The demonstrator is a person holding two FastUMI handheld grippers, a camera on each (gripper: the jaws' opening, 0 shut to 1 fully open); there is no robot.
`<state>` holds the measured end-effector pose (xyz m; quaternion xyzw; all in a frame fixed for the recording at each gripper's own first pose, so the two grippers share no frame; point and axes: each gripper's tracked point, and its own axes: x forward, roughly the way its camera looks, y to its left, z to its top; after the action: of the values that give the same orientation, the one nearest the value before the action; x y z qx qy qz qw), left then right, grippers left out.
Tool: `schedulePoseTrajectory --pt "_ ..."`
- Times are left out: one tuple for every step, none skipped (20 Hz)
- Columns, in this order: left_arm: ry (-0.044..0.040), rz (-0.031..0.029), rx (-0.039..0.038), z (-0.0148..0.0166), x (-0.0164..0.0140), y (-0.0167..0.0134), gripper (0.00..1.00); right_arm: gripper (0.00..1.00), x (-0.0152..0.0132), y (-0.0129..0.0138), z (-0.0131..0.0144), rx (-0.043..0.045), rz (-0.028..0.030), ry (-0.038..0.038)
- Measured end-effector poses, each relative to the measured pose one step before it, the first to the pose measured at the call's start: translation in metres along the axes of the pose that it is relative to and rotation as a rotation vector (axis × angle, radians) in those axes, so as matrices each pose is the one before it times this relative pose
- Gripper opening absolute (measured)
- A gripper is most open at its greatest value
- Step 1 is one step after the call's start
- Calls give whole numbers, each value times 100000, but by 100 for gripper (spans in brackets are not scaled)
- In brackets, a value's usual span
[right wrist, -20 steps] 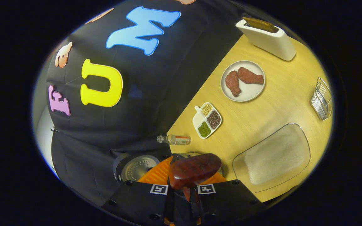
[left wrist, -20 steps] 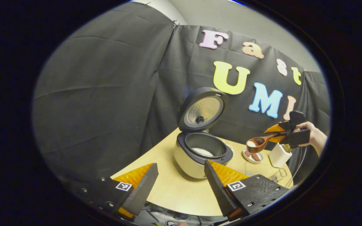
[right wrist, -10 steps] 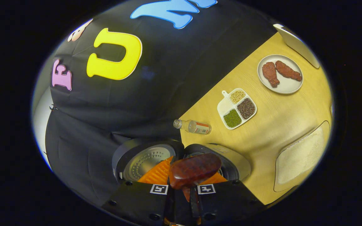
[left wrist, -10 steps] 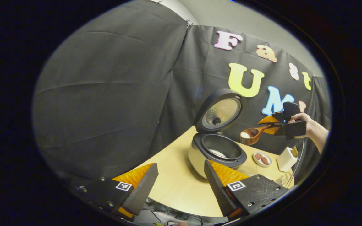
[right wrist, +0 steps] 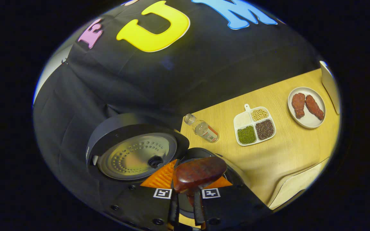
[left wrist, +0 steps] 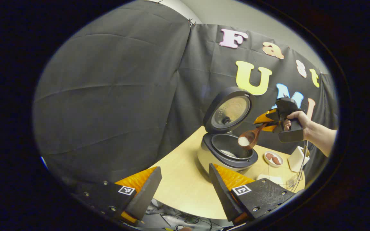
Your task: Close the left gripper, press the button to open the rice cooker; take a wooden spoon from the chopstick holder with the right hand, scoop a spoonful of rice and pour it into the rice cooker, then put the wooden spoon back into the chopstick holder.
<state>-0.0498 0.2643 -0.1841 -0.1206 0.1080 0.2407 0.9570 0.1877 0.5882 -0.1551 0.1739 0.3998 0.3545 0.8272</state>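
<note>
The rice cooker [left wrist: 218,160] stands on the table with its lid [left wrist: 230,110] raised and some rice in the pot. In the left gripper view, a hand holds my right gripper [left wrist: 268,120] above the cooker's right side. It is shut on the handle of the wooden spoon [left wrist: 247,139], whose bowl holds white rice and tilts over the pot's rim. In the right gripper view, the spoon [right wrist: 199,173] juts out from between my right gripper [right wrist: 185,195] fingers over the pot, beside the lid [right wrist: 133,155]. My left gripper [left wrist: 183,192] hovers open and empty, short of the cooker.
The white chopstick holder [left wrist: 295,158] stands at the table's far right, with a plate of meat [right wrist: 307,107] beside it. A small bottle [right wrist: 204,128] lies behind the cooker. A divided dish of beans [right wrist: 254,125] and the clear rice tray [right wrist: 297,189] sit on the table [left wrist: 185,189].
My right gripper carried the rice-filled spoon leftwards from near the plate to over the open pot and tilted it down. The left gripper stayed open and shifted only slightly.
</note>
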Motion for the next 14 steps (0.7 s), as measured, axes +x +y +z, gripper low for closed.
schedulePoseTrajectory --pt "-1382 1528 2173 225 81 322 91 20 351 12 283 -3156 -1158 -2621" --pt "-1066 1262 2479 178 -109 176 94 19 174 -59 172 -3560 -365 -1677" --pt "-307 1051 2235 -47 6 95 91 20 352 35 -201 -4014 -589 -931" --pt "-337 492 1651 187 4 171 91 20 274 55 -179 -4135 -230 -148" --pt "-224 33 658 210 -88 -106 91 20 272 172 -309 -3670 -36 154" --pt "-77 -334 -233 -24 -140 -221 93 20 275 273 -278 -3457 268 301" --pt "-19 -809 -644 93 -32 -191 94 20 158 220 -76 -3583 297 -451" --pt "1 -492 -250 -94 87 -178 92 20 66 217 97 -3148 -77 -1408" --pt "234 411 302 -37 115 48 92 20 113 346 58 -2453 370 -1412" --pt "194 717 505 -204 203 30 94 20 5 336 169 -1605 701 -1266" --pt "268 839 402 67 14 191 94 20 217 330 76 -1162 434 -954" --pt "91 787 52 -23 -84 183 94 20 24 228 67 -1598 277 -447" --pt "120 705 -296 23 -66 258 94 20 200 194 32 -2176 -129 -335" --pt "228 729 -485 -84 -172 368 94 20 85 90 44 -1952 -204 -284"
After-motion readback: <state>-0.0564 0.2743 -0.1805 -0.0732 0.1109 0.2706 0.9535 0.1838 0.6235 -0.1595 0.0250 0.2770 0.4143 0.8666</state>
